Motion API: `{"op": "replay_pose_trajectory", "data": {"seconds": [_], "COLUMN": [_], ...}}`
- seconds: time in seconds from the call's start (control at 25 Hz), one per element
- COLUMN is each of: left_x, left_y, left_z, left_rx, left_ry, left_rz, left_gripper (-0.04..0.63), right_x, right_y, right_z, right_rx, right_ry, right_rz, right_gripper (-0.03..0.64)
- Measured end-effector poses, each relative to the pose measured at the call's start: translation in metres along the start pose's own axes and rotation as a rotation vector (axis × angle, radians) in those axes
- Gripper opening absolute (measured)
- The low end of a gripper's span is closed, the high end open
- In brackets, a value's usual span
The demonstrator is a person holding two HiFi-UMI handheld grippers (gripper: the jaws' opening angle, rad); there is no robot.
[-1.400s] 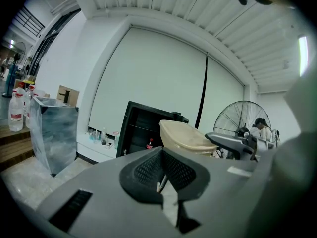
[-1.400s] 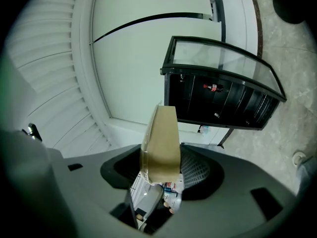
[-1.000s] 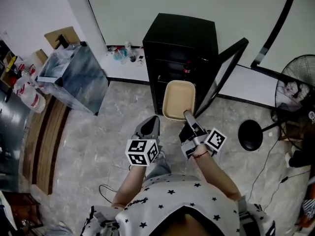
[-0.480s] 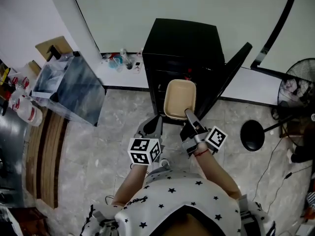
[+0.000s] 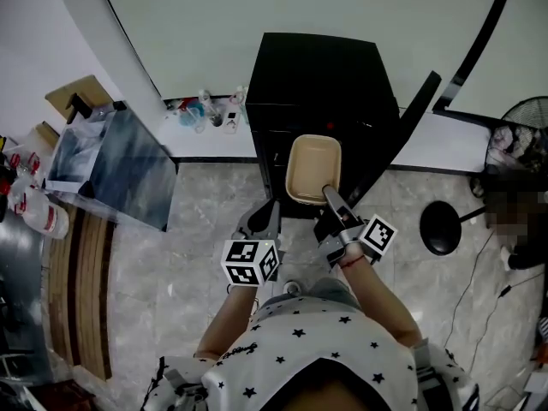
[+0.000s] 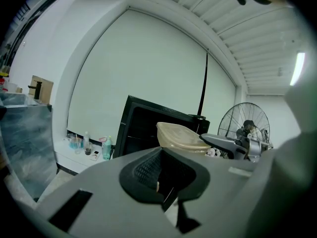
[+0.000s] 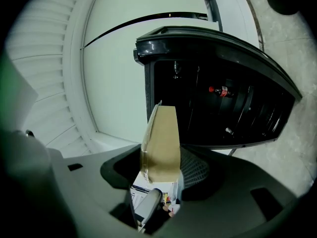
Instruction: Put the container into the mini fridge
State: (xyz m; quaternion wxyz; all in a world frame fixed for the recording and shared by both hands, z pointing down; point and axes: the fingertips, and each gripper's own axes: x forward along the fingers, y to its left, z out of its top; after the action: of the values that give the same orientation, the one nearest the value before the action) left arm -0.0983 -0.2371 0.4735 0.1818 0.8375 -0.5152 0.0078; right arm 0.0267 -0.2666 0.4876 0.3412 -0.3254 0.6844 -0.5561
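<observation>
Clamping the container (image 5: 313,165), right gripper (image 5: 326,193) faces the mini fridge (image 5: 321,75) — open.

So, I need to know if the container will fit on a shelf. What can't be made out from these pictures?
Mini fridge shelves: right gripper view, too dark beyond one red-labelled bottle; head view, the fridge's top and the container cover them.
Container's contents: head view, too small; gripper views, only its side shows.
Small bottles on the ledge: head view, too small to identify.
</observation>
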Motion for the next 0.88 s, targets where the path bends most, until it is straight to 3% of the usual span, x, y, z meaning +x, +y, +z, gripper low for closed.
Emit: {"op": "replay_pose_trajectory", "data": {"seconds": [0.88], "left_x": [0.058], "left_y": [0.033], "left_z": [0.004], "left_rx": [-0.041], "left_ry": [0.0], "left_rz": [0.05], "left_gripper": [0.012], "right_x": [0.086], "right_y": [-0.051], "right_z": [0.047], "right_rx": [0.05], "right_ry": [0.021], "right_rz": [-0.032], "right_gripper": [0.219]}}
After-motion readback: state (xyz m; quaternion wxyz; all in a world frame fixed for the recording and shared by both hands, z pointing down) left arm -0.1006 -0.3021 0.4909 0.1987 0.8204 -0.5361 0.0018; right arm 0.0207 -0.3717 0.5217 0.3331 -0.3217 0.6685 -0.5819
